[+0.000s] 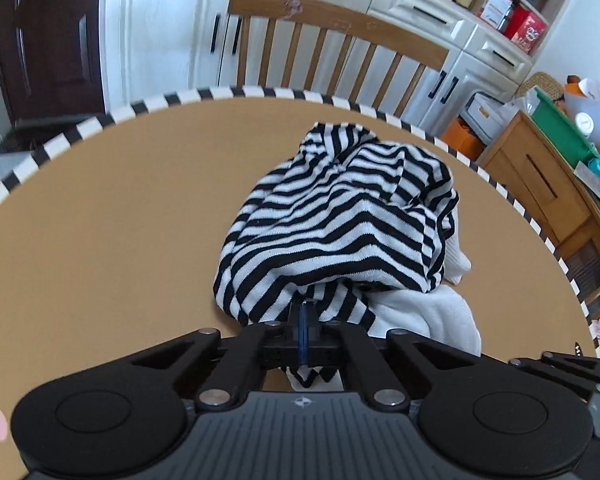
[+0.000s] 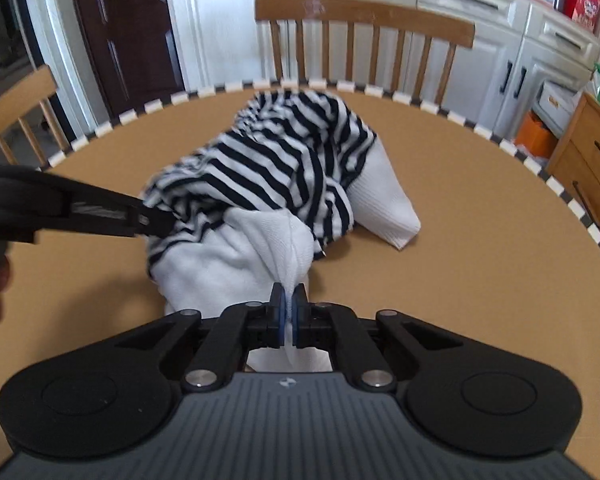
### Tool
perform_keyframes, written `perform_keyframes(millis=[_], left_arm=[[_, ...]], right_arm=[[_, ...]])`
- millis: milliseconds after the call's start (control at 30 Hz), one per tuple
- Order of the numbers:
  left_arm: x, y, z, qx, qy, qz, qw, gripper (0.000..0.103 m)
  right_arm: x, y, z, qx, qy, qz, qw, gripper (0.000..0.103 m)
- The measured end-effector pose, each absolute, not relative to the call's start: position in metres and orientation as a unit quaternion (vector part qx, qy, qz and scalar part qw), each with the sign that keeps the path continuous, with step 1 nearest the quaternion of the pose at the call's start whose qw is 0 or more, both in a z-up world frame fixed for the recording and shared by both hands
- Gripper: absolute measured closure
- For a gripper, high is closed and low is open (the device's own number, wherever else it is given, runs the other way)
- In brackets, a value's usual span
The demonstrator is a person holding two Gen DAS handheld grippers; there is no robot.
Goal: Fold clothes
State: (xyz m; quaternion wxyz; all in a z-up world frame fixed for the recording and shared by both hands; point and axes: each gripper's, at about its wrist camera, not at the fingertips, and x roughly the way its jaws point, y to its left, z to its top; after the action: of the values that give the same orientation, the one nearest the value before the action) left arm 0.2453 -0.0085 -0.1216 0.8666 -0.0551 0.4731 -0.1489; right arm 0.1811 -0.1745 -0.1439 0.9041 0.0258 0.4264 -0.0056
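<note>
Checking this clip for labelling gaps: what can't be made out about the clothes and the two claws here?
- Left wrist view: the left claw tips are buried under the striped garment.
- Both views: how the white garment continues under the striped one is hidden, so whether they are separate pieces is unclear.
- Right wrist view: fabric below the right claw is hidden by its body.
- Neither heap shows a collar or sleeves.

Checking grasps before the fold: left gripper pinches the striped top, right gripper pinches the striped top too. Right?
Half right. The right wrist view shows the right gripper shut on the white garment, not the striped top. The left gripper does pinch the stripes.
</note>
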Motion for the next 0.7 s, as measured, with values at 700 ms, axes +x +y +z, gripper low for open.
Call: perform_keyframes(millis=[700], left_arm=[[0.097,-0.024,-0.095,-0.057,0.483,-0.254,0.836,0.064]], right_arm=[[-0.026,-0.124,-0.11,0.057,0.469,0.149,0.869,0.101]])
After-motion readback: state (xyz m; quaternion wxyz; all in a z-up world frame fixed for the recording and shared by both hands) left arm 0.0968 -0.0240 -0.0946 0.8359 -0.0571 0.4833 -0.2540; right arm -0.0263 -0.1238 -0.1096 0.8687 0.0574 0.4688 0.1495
